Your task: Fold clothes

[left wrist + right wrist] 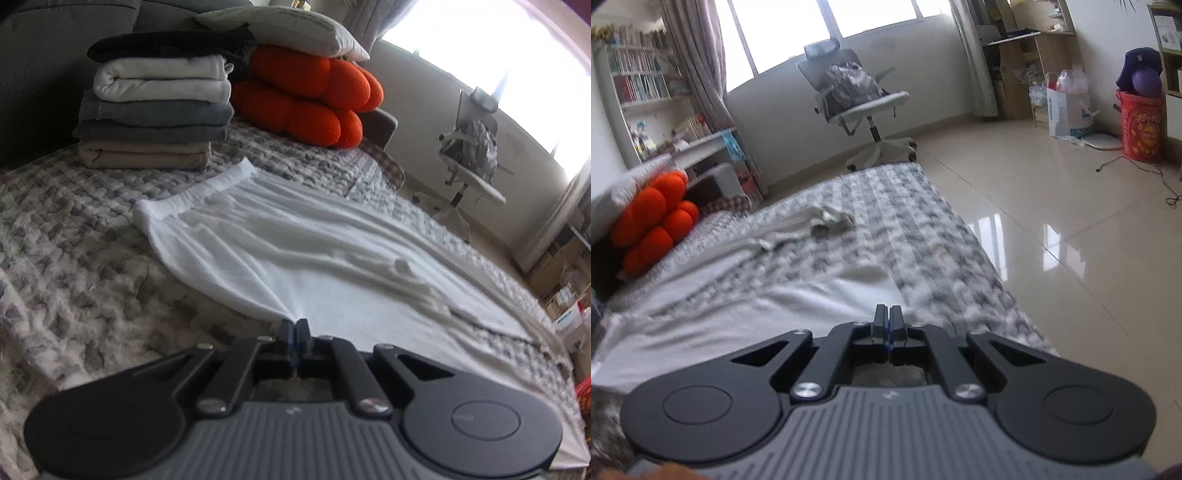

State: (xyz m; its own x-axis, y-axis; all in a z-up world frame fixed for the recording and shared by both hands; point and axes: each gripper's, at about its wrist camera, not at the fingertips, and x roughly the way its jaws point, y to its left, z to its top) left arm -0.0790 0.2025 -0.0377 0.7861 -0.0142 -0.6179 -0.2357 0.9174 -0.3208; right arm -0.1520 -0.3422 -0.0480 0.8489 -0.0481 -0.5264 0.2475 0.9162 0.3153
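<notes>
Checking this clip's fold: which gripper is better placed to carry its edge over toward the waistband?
Probably left. The left gripper is shut on the white garment, waistband straight ahead; the right gripper's pinch is less clear.

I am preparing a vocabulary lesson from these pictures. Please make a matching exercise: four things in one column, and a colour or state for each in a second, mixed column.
1. left gripper
2. round cushion
3. folded stack
4. office chair

a. orange
b. standing on the floor
c. shut on the white garment
d. piled on the bed

Pairs: 1-c, 2-a, 3-d, 4-b
</notes>
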